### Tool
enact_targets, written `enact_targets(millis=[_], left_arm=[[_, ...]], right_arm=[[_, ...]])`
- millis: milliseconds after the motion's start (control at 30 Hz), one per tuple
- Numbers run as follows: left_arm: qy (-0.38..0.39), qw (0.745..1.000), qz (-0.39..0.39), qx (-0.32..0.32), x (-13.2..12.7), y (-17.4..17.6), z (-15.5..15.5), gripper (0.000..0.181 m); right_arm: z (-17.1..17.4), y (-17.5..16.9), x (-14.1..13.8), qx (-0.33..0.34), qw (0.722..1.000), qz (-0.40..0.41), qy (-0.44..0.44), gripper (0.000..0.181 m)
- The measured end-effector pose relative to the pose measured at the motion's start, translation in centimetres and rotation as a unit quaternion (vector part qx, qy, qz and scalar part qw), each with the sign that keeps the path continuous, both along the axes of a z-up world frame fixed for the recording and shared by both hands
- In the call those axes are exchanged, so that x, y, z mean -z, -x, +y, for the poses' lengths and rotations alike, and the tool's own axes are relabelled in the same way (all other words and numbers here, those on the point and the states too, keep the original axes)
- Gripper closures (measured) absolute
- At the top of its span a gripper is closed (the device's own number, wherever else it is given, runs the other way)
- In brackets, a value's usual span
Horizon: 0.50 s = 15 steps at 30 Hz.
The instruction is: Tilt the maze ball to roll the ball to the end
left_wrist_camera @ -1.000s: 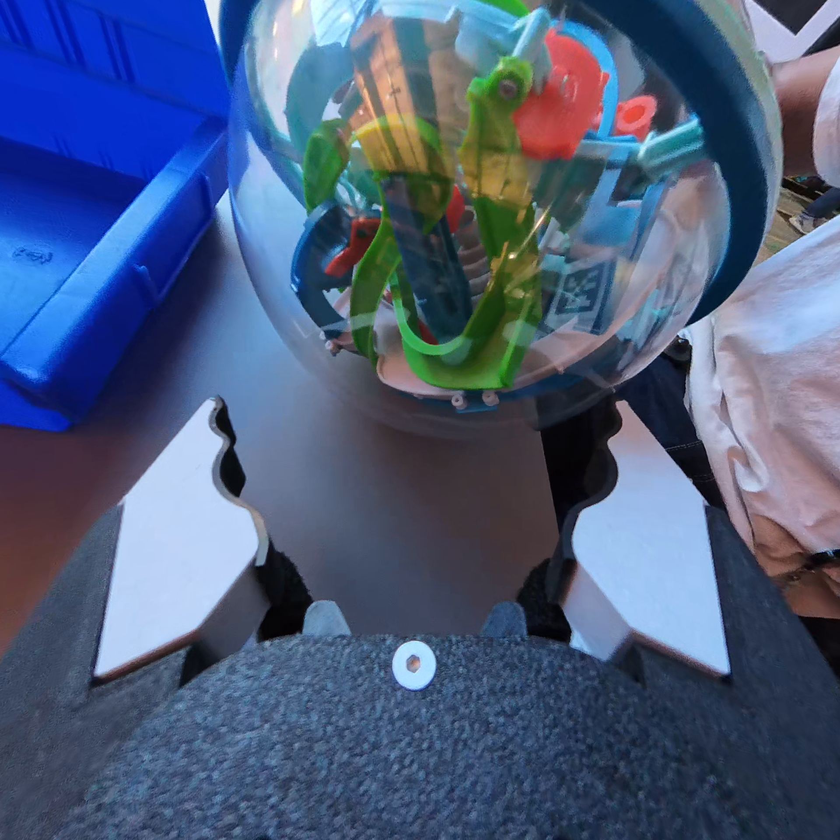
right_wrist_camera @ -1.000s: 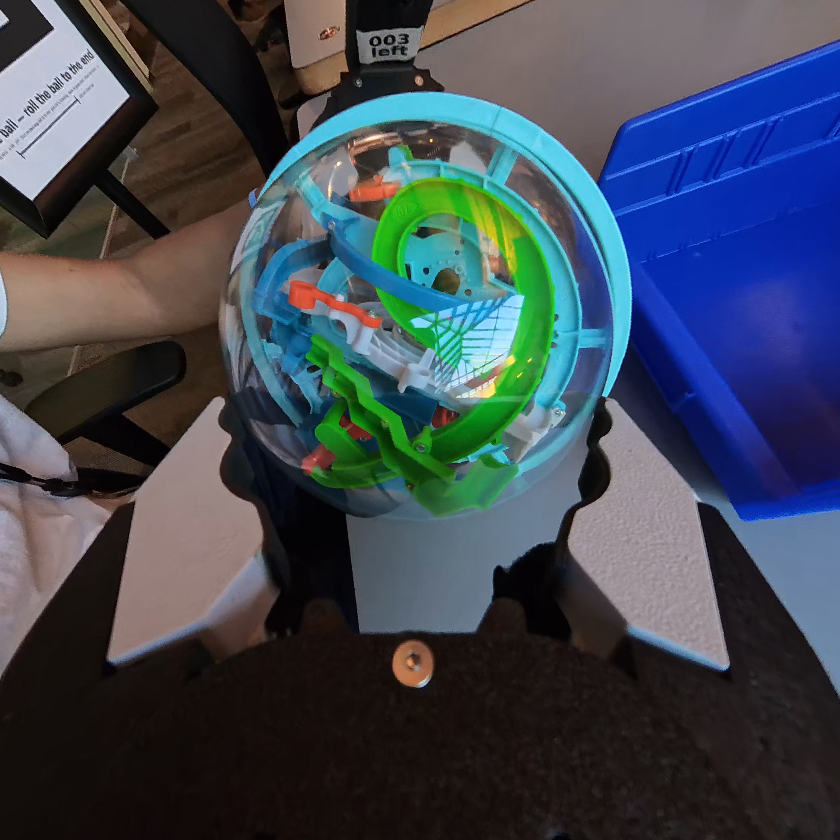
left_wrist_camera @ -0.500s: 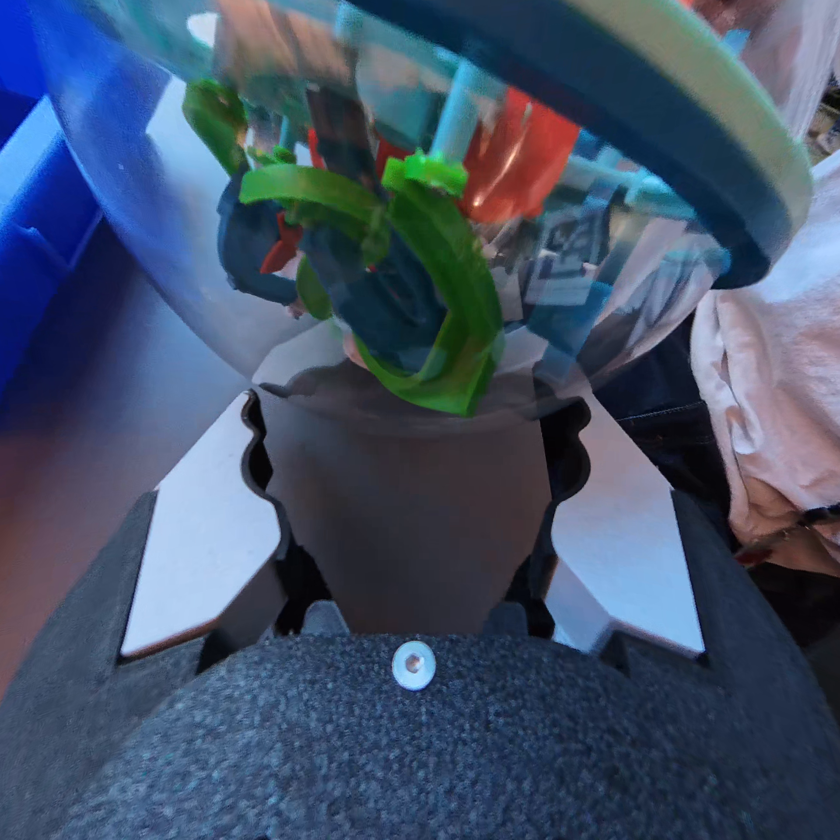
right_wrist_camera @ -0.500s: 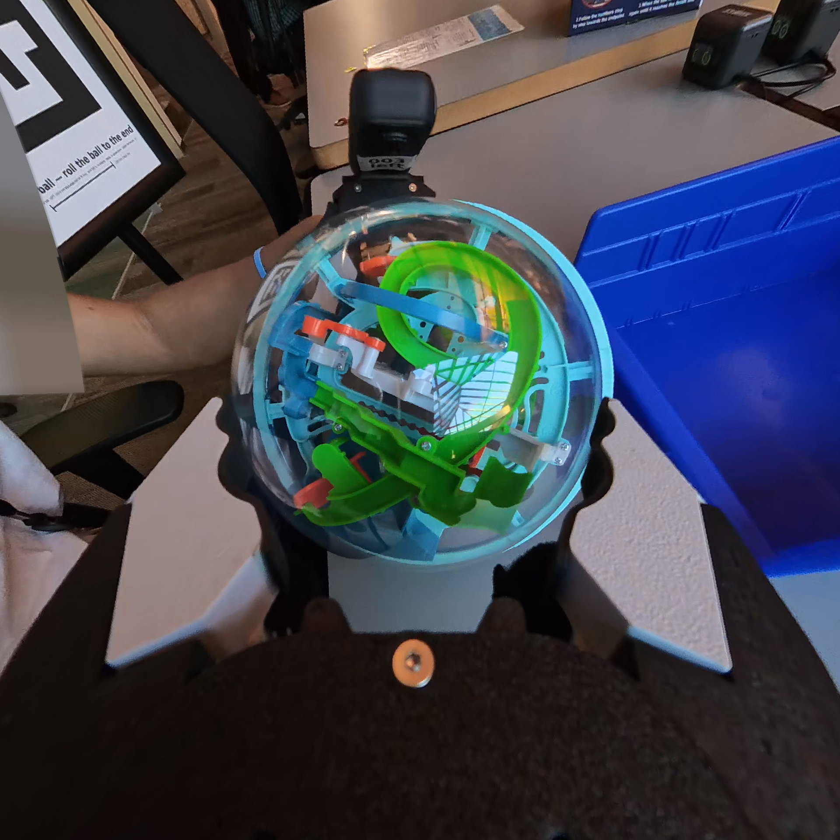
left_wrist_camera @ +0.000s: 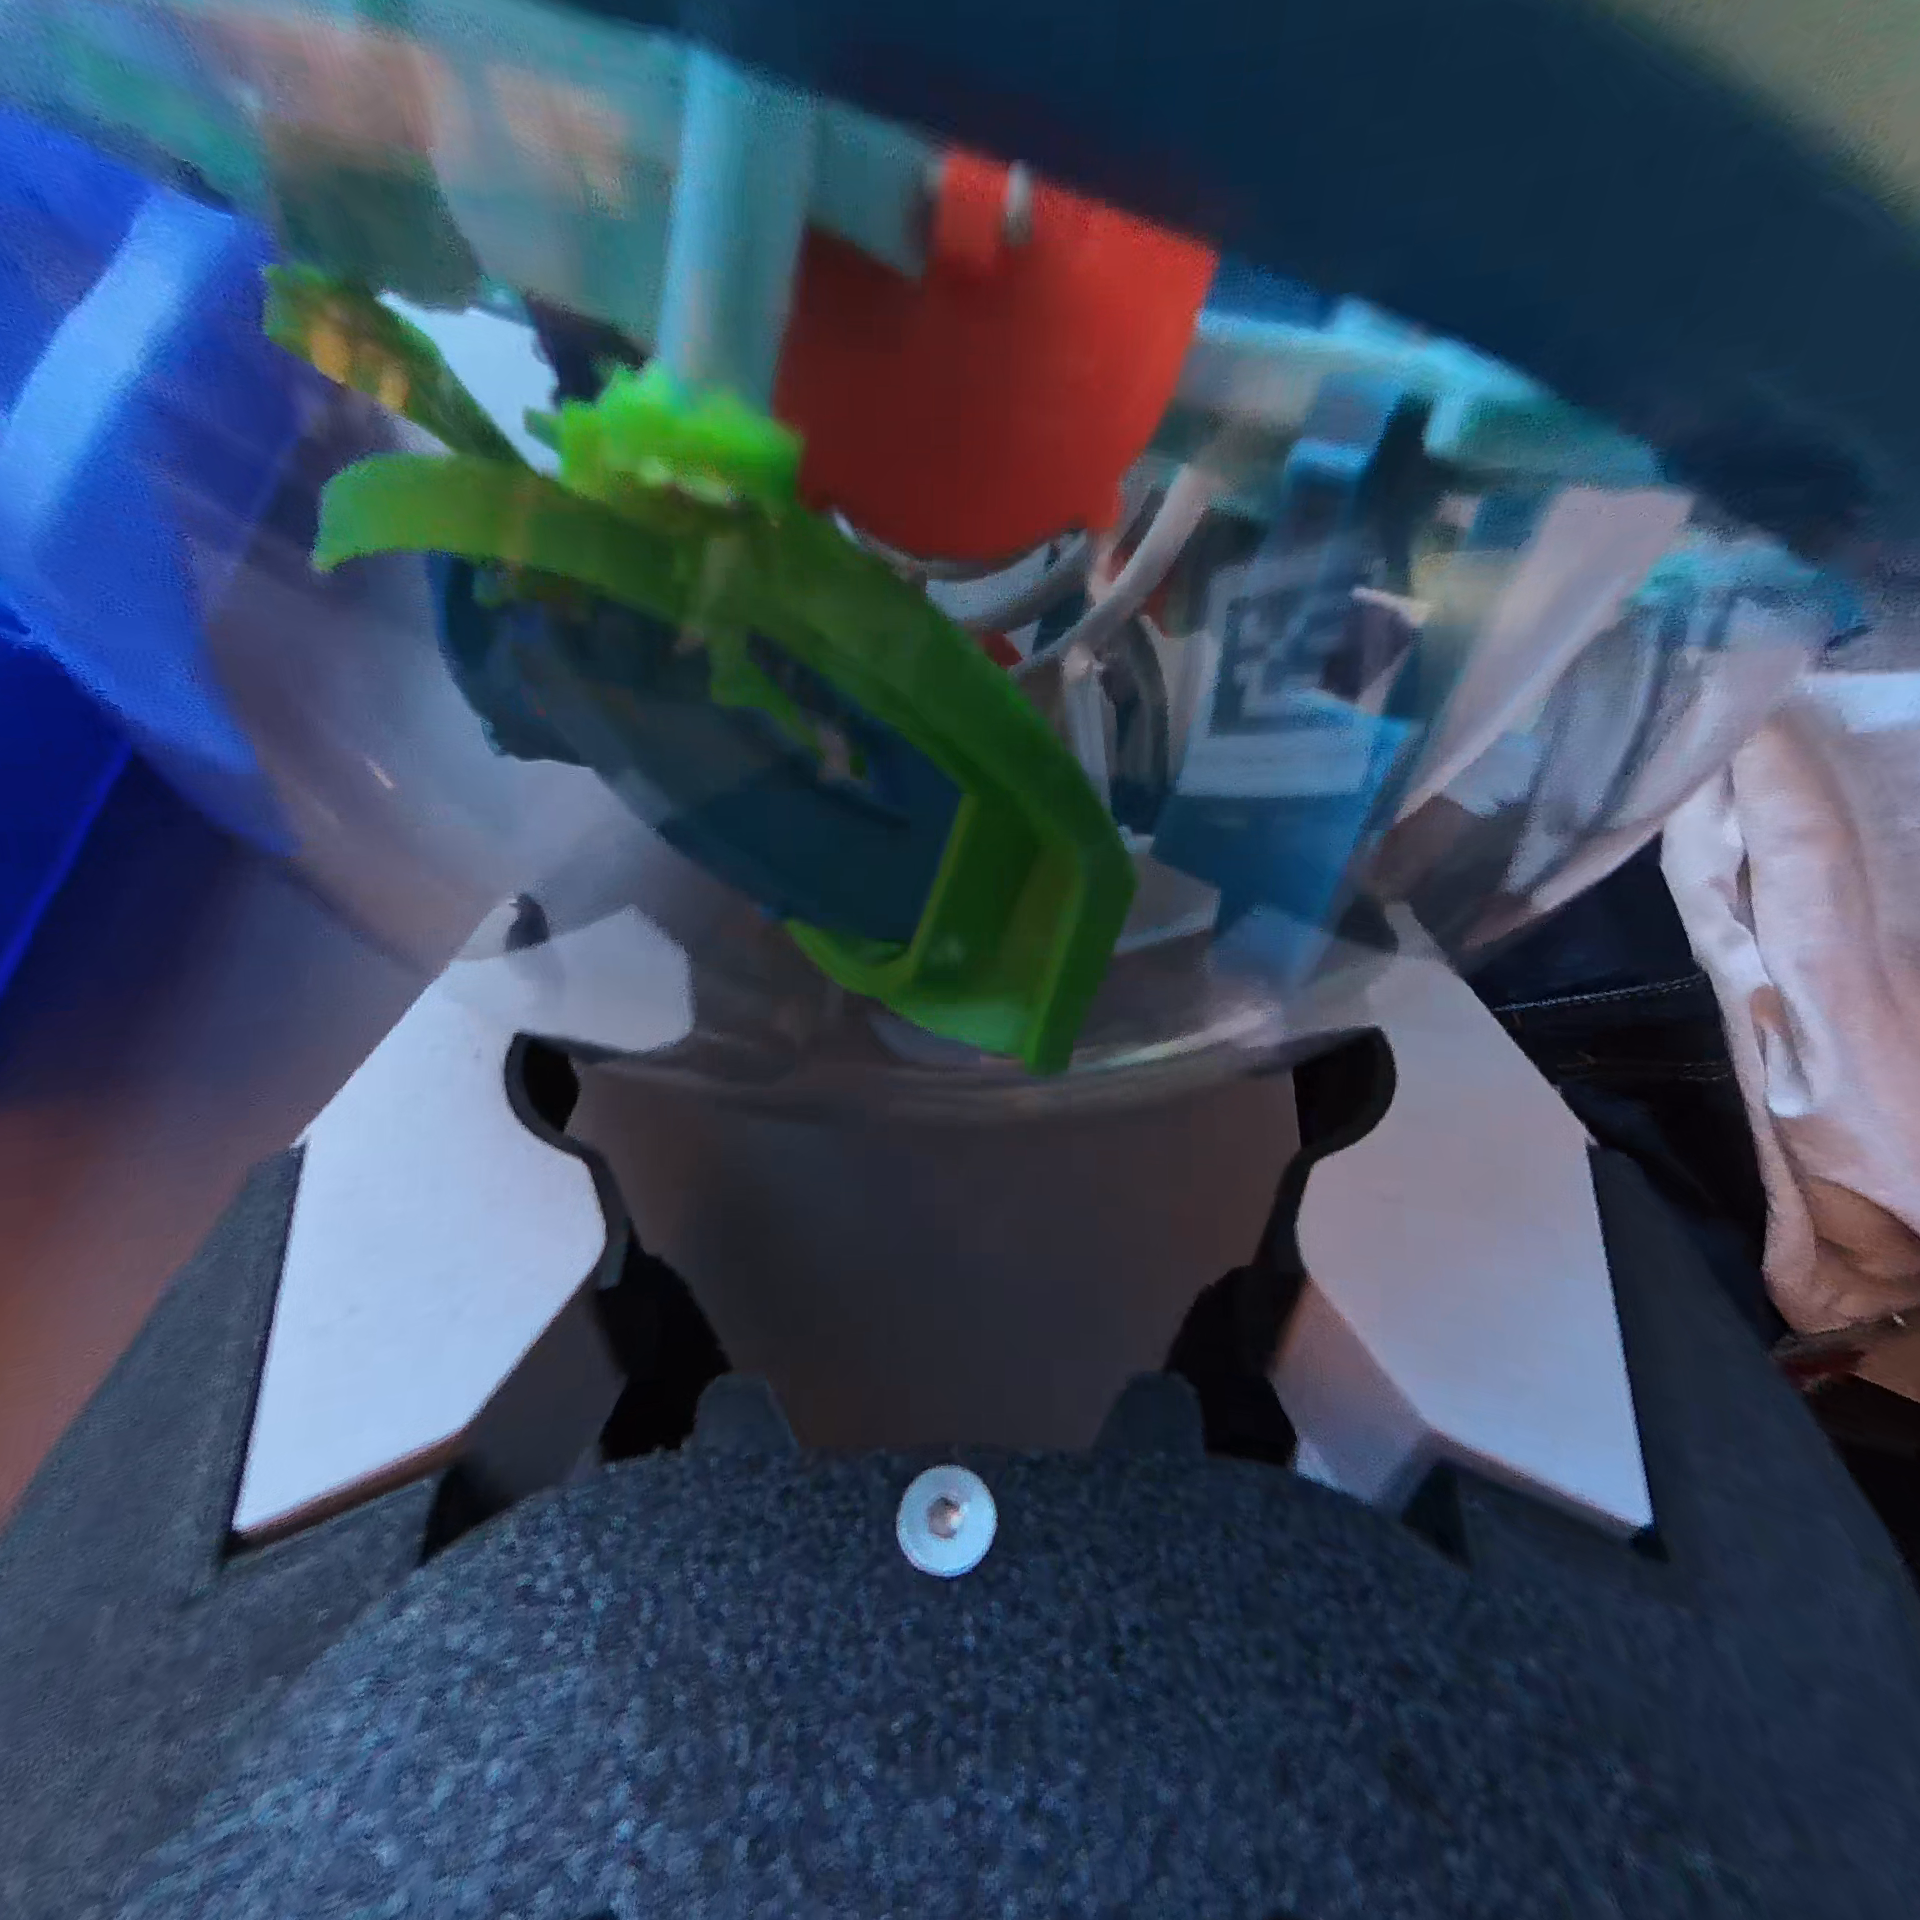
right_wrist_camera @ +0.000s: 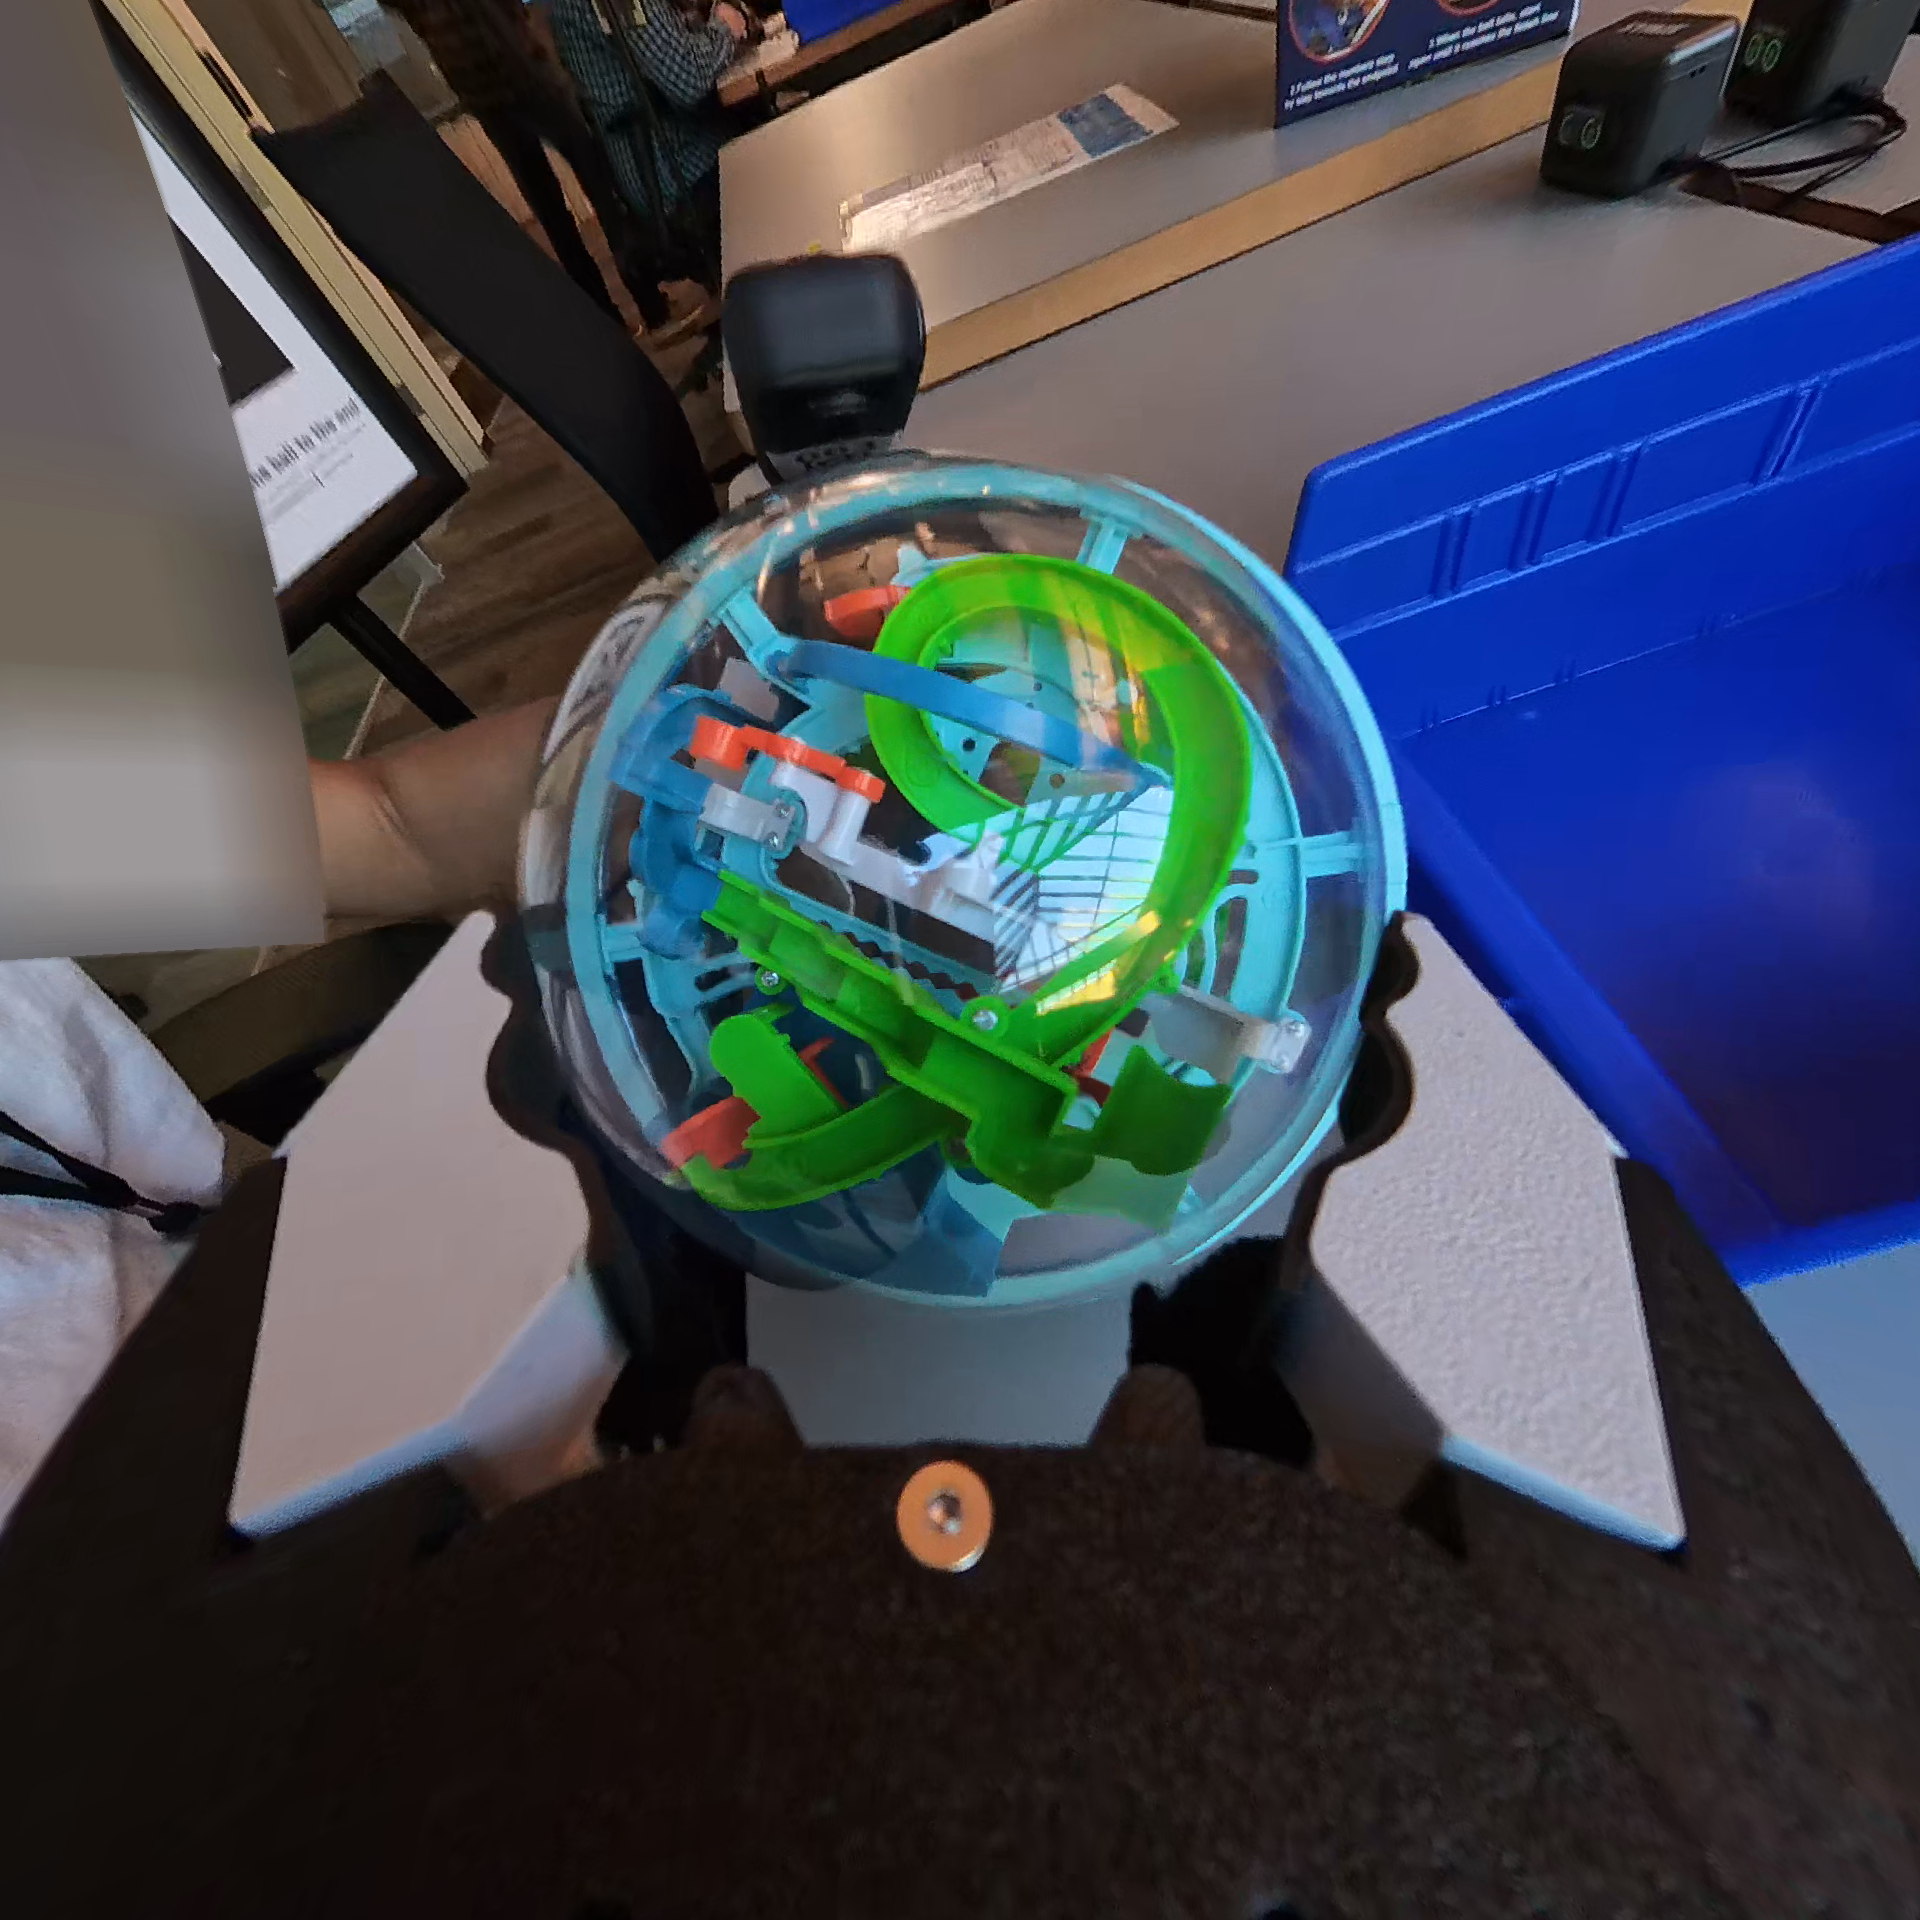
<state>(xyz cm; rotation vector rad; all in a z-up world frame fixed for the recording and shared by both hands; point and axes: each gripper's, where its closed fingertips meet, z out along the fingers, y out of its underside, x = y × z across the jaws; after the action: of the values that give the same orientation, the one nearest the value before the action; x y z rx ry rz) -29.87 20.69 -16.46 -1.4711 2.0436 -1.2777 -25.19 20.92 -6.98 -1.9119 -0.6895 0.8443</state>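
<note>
The maze ball (right_wrist_camera: 966, 883) is a clear sphere with a light blue ring and green, orange and blue tracks inside. It sits between the fingers of my right gripper (right_wrist_camera: 945, 956), which press its two sides and hold it above the grey table (right_wrist_camera: 1143, 395). In the left wrist view the maze ball (left_wrist_camera: 935, 675) fills the upper frame, blurred and very close. My left gripper (left_wrist_camera: 951, 1039) is open, and its fingertips (left_wrist_camera: 1392, 935) touch the sphere's lower curve. The left gripper's black camera block (right_wrist_camera: 821, 353) shows behind the sphere. I cannot make out the small ball inside.
A blue plastic bin (right_wrist_camera: 1662, 727) stands on the table right of the sphere; it shows at the left in the left wrist view (left_wrist_camera: 83, 520). A person's forearm (right_wrist_camera: 436, 810) and white shirt (left_wrist_camera: 1818, 935) are close by. A black chair (right_wrist_camera: 499, 343) and a sign stand (right_wrist_camera: 312, 457) are at the left.
The sphere has come much closer to my left gripper, whose fingertips now touch it. It has slid deeper between the right fingers and rotated. Both views have tilted.
</note>
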Motion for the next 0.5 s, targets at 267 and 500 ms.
enact_targets(millis=[267,500], left_arm=[[-0.009,1.0,-0.001,0.002,0.13,-0.04,-0.32,0.038],[-0.04,0.999,-0.009,-0.004,0.24,-0.09,-0.36,0.039]], right_arm=[[-0.52,0.21,0.36,0.002,0.999,-0.033,-0.014,0.026],[-1.03,0.37,0.22,0.0,0.998,-0.033,-0.054,0.027]])
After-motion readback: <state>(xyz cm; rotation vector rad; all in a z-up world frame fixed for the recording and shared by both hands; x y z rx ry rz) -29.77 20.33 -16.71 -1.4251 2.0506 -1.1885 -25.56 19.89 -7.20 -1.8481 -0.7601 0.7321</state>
